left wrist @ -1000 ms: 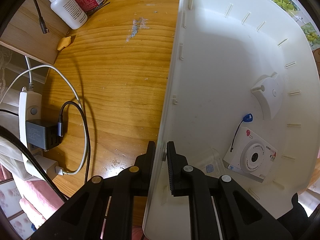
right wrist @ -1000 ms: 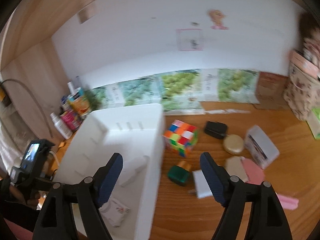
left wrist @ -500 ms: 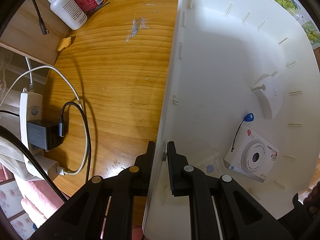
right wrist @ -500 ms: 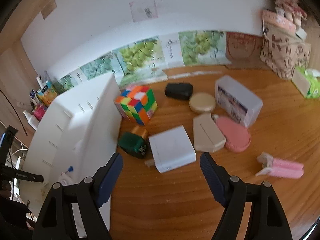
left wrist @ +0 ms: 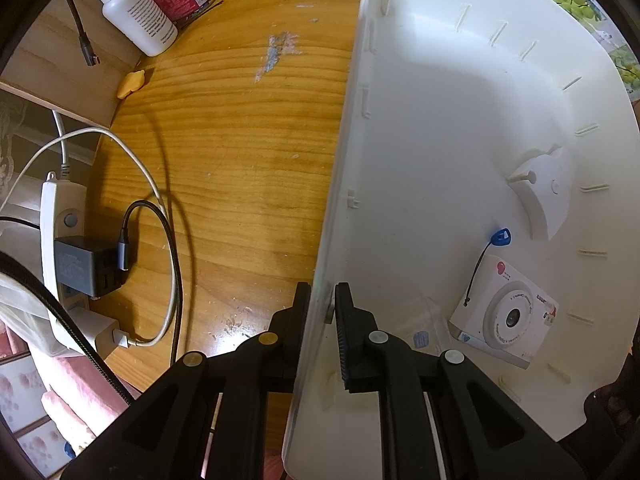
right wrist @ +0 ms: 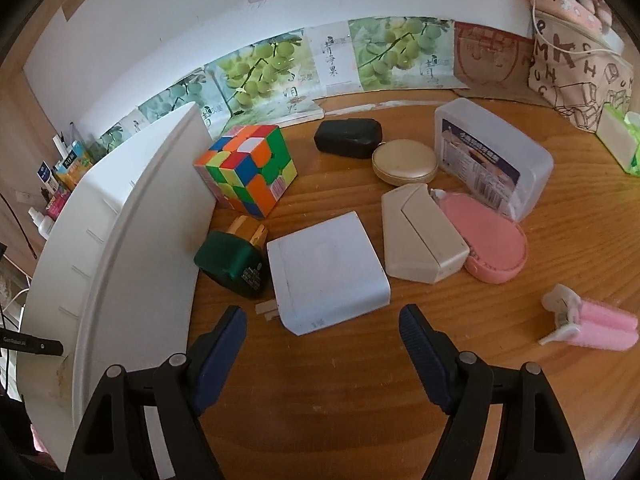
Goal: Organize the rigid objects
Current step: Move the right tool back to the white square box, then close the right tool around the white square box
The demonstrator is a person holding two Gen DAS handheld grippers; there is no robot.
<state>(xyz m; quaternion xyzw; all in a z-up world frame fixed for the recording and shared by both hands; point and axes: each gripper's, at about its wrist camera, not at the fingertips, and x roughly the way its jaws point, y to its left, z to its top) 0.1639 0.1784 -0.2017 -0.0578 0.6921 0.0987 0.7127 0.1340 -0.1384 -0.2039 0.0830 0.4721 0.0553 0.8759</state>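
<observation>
My left gripper (left wrist: 322,300) is shut on the near wall of the white bin (left wrist: 440,128), one finger outside and one inside. In the bin lie a white toy camera (left wrist: 508,314) and a white rounded piece (left wrist: 544,196). My right gripper (right wrist: 322,326) hangs just in front of a white power adapter (right wrist: 326,266) on the wooden desk; its jaws are closing with nothing between them. Around the adapter lie a green bottle (right wrist: 234,260), a colour cube (right wrist: 248,168), a beige case (right wrist: 422,234), a pink case (right wrist: 494,246) and a clear box (right wrist: 490,156). The bin (right wrist: 120,216) stands to the left.
A black case (right wrist: 347,138), a gold round compact (right wrist: 404,162) and a pink roller (right wrist: 588,322) also lie on the desk. A patterned bag (right wrist: 580,52) stands at the back right. Left of the bin are a power strip (left wrist: 64,248) with cables and a white bottle (left wrist: 136,10).
My right gripper has dropped toward the desk and tipped downward, so the adapter and the other objects now lie close ahead. The left gripper and the bin have stayed put.
</observation>
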